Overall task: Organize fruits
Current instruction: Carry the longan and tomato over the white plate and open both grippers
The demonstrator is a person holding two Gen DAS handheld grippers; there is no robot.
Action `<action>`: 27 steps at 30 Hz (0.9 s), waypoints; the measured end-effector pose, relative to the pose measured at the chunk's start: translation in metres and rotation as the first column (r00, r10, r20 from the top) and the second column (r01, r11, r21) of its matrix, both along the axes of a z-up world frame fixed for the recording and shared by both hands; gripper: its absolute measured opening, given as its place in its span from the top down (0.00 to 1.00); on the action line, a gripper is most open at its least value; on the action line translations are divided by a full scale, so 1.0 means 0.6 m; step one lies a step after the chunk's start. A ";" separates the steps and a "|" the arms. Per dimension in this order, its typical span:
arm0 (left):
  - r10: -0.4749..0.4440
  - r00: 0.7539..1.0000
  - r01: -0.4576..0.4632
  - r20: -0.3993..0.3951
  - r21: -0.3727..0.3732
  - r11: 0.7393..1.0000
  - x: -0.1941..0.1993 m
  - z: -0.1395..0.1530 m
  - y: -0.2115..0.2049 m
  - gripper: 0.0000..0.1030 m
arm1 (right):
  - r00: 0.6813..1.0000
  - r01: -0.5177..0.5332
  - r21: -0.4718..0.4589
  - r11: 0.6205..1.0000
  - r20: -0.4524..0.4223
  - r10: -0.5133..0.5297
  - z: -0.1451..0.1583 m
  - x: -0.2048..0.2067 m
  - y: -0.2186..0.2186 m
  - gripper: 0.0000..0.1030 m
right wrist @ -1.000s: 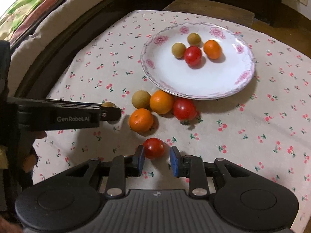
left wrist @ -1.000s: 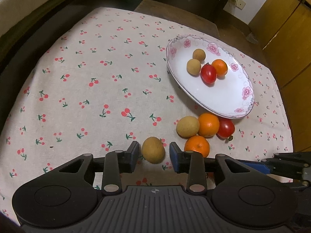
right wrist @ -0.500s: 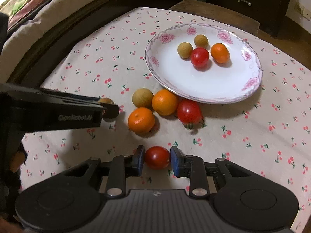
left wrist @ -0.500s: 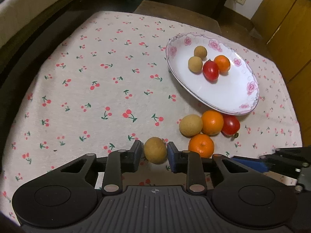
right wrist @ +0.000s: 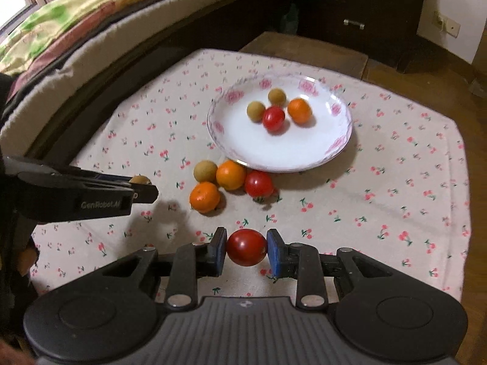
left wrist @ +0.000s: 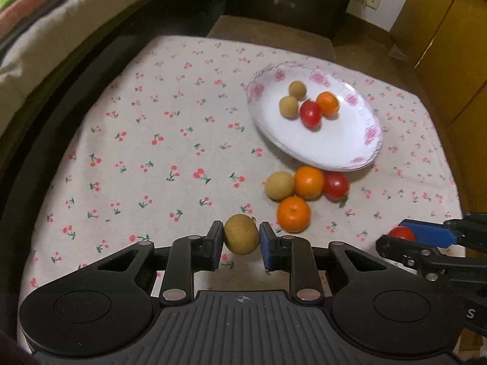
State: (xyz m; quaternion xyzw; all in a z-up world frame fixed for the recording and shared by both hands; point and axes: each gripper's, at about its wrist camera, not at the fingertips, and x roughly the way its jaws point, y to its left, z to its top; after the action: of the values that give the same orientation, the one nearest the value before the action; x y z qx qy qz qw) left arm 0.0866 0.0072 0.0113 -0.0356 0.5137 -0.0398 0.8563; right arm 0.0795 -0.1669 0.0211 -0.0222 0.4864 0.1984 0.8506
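Left gripper [left wrist: 241, 240]: closed on a brown longan [left wrist: 241, 233], pinched at its sides and raised off the tabletop [left wrist: 152, 158].
Right gripper [right wrist: 246, 251]: clamped on a cherry tomato [right wrist: 246, 247], likewise lifted clear.
Plate [right wrist: 304, 164]: ahead of both grippers, four fruits already collected; judged the destination.
Loose cluster [right wrist: 229, 181]: four fruits between grippers and plate, yet to be gathered.
Left view only: yellow cabinet [left wrist: 441, 45] beside the tabletop.
Right view only: bedding [right wrist: 76, 9], drawers [right wrist: 356, 3].
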 end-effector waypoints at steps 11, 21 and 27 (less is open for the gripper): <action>-0.058 0.998 0.060 0.038 -0.051 0.997 0.042 0.010 -0.037 0.68 | 0.999 0.048 -0.007 0.999 0.007 -0.047 0.003 0.057 0.008 0.71; -0.084 0.995 0.087 0.062 -0.053 0.995 0.098 0.010 -0.074 0.68 | 0.994 0.109 0.004 0.994 0.010 -0.109 -0.005 0.118 -0.015 0.71; -0.091 0.995 0.093 0.051 -0.037 0.995 0.118 -0.003 -0.084 0.68 | 0.992 0.124 0.004 0.992 0.015 -0.124 -0.010 0.147 -0.026 0.71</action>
State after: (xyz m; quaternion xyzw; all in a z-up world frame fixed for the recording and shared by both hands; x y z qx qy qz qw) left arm 0.1572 -0.0434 0.0094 -0.0277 0.4926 -0.0902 0.8651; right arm 0.1679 -0.1824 0.0154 0.0079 0.4802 0.1456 0.8649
